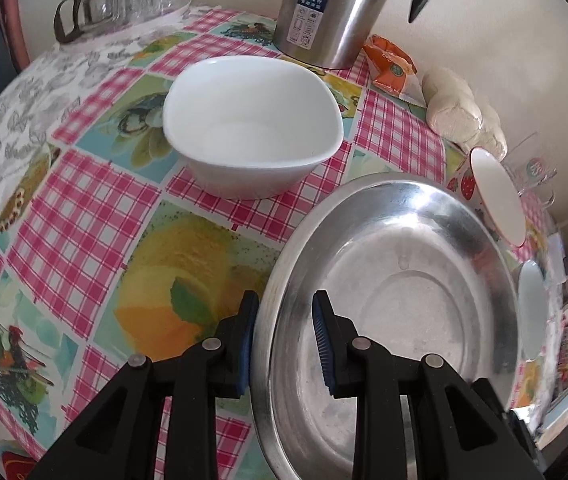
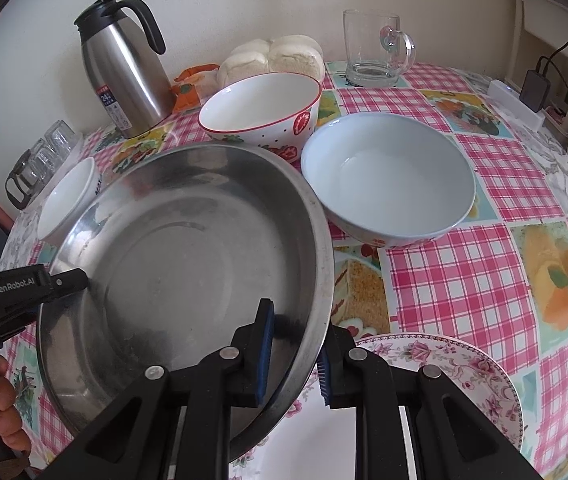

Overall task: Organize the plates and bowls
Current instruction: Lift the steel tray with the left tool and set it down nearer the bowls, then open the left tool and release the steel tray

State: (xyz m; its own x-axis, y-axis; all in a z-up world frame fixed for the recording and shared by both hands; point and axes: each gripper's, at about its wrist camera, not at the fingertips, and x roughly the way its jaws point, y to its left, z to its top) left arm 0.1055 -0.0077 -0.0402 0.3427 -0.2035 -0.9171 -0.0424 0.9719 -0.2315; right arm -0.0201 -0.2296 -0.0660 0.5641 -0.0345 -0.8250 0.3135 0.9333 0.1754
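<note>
Both hand-held grippers are working one piece right now: the left hand-held gripper (image 1: 284, 340) is straddling the near-left rim of the steel basin (image 1: 396, 288), jaws narrowed with the rim between the pads, and the right hand-held gripper (image 2: 296, 354) is pinching the opposite rim, one pad inside the wall and one outside. That basin is sitting tilted, partly over the floral plate (image 2: 464, 364) at the near edge of the worktop (image 2: 464, 272), so it looks to be mid-carry or just being set down. As for progress, I'm judging this as early going: nothing is nested yet. The white square bowl (image 1: 251, 128) is standing alone, the strawberry bowl (image 2: 263, 112) and the pale blue bowl (image 2: 388, 176) are sitting side by side, each empty and separate. The steel jug (image 2: 123, 76) and glass mug (image 2: 376, 52) are standing behind, untouched. Stacking the bowls is all still ahead.
</note>
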